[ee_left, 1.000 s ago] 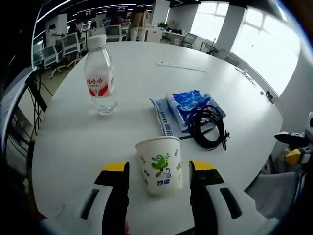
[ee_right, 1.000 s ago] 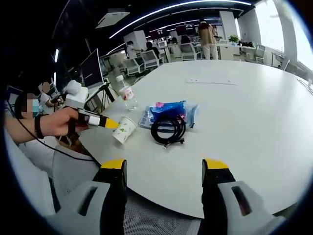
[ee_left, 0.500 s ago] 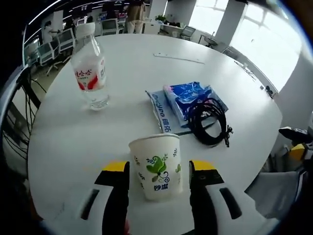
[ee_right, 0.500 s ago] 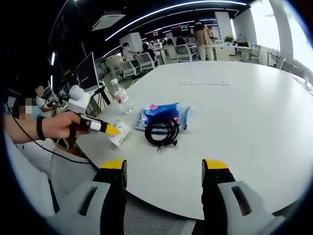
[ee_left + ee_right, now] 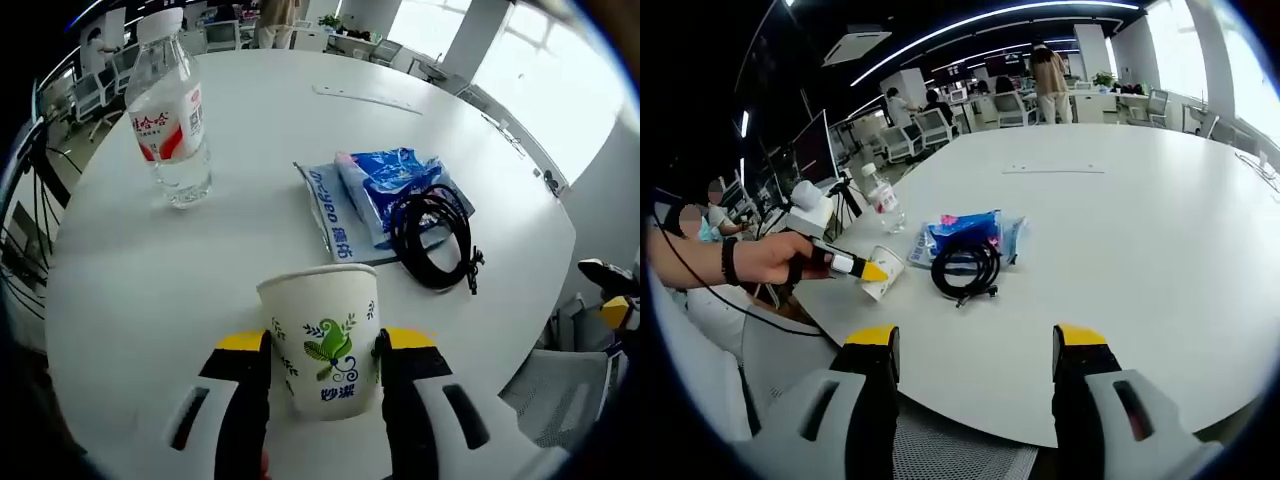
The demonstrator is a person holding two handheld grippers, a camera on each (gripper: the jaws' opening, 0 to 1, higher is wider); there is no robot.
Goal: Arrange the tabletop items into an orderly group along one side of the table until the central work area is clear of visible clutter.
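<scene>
A white paper cup (image 5: 322,345) with a green leaf print stands near the table's edge, and my left gripper (image 5: 324,342) is shut on it, a jaw pressed to each side. In the right gripper view the same cup (image 5: 881,274) is tilted in that gripper (image 5: 845,265), which a hand (image 5: 760,258) holds. Beyond it lie a water bottle (image 5: 168,118) with a red label, a blue packet (image 5: 392,185) on a flat pouch (image 5: 330,215), and a coiled black cable (image 5: 432,240). My right gripper (image 5: 975,345) is open over the near table edge with nothing between its jaws.
The round white table (image 5: 1140,230) stretches wide and bare to the right of the cable (image 5: 965,265). A thin strip (image 5: 1052,170) lies far across it. Office chairs (image 5: 930,125) and a standing person (image 5: 1048,72) are beyond the far edge.
My left gripper's jaws have drawn in onto the cup, which was standing loose between them. The right gripper has pulled back a little from the table.
</scene>
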